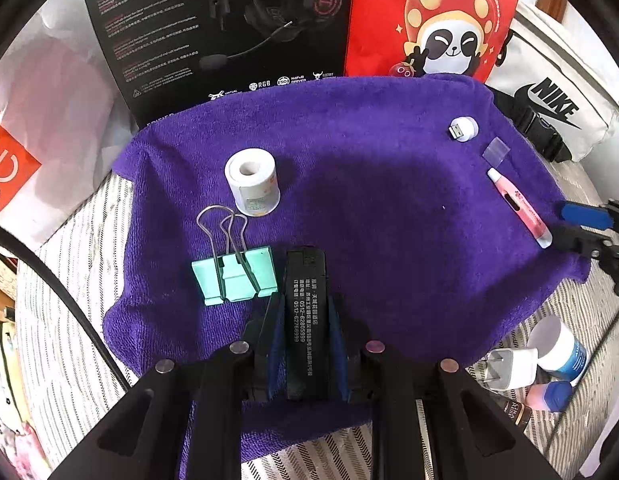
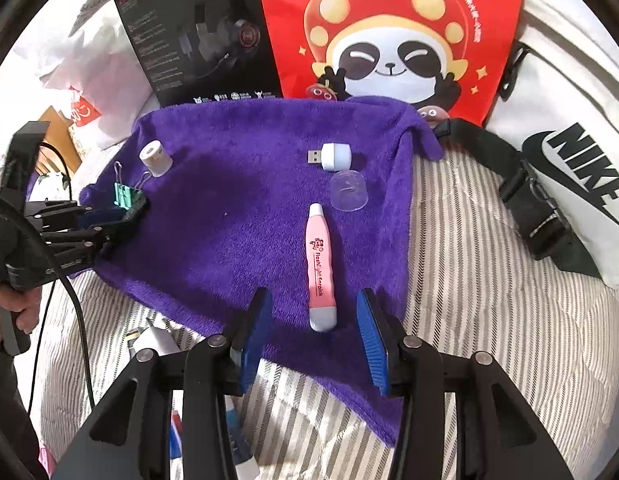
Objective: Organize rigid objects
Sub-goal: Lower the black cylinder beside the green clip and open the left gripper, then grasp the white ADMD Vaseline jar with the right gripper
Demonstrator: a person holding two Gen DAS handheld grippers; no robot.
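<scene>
A purple towel [image 1: 369,184] lies on a striped bed. My left gripper [image 1: 305,300] is shut on a black rectangular bar [image 1: 306,312] with white print, low over the towel's near edge, beside a mint binder clip [image 1: 233,276] and a white roll [image 1: 251,182]. A pink flashlight earpick [image 2: 319,264], a clear cap [image 2: 349,191] and a white USB light [image 2: 333,156] lie on the towel's right side. My right gripper [image 2: 315,312] is open, its blue pads either side of the earpick's near end, not touching it.
A black headset box [image 1: 213,28], a red panda bag [image 2: 393,32] and a white Nike bag [image 2: 569,152] stand behind the towel. A white plug [image 1: 509,368], a white jar [image 1: 561,348] and small bottles lie on the striped bedding [image 2: 489,300] off the towel's near corner.
</scene>
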